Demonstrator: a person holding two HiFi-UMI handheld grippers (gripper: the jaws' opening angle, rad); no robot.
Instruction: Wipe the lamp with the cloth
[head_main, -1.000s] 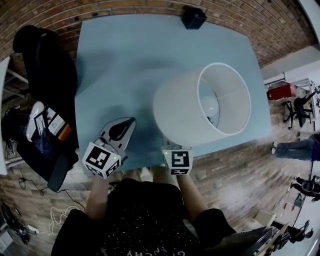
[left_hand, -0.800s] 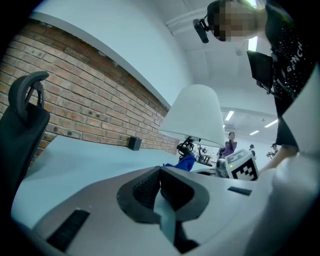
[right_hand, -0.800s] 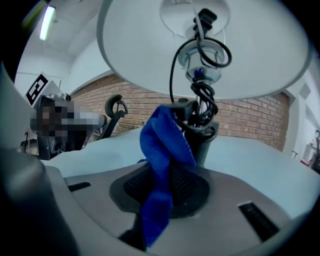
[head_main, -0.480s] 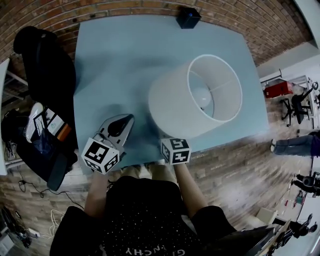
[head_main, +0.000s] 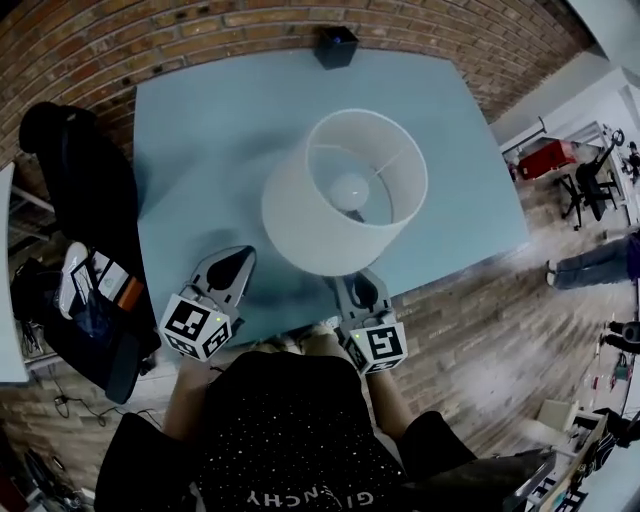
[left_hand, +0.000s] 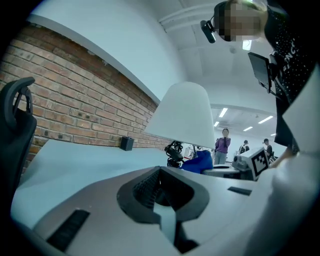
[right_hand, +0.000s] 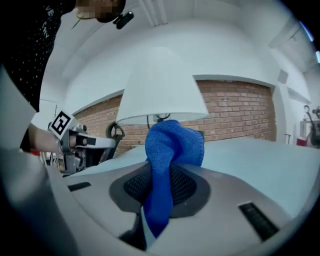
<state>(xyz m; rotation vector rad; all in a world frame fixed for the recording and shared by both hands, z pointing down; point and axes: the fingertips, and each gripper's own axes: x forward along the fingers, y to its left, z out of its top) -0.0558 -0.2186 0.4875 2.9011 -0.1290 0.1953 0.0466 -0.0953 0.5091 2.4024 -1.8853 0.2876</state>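
A lamp with a white drum shade (head_main: 345, 190) stands upright in the middle of the light blue table (head_main: 200, 130); its bulb (head_main: 350, 187) shows through the open top. My right gripper (head_main: 358, 285) sits at the shade's near edge, low by the table's front, shut on a blue cloth (right_hand: 172, 145) that bunches up out of its tips (right_hand: 167, 172). The shade (right_hand: 162, 90) rises just beyond the cloth, apart from it. My left gripper (head_main: 238, 262) hovers left of the lamp, shut and empty (left_hand: 160, 172). From it I see the shade (left_hand: 185, 117) and the cloth (left_hand: 197, 162).
A small black box (head_main: 335, 45) stands at the table's far edge by the brick wall. A black office chair (head_main: 75, 160) and a bag with items (head_main: 90, 290) are at the left. People stand far off in the room (left_hand: 221, 145).
My right gripper has drawn back from under the shade toward the table's front edge, its jaws now in sight. The head view has shifted so I look straight down into the shade. Left gripper barely moved.
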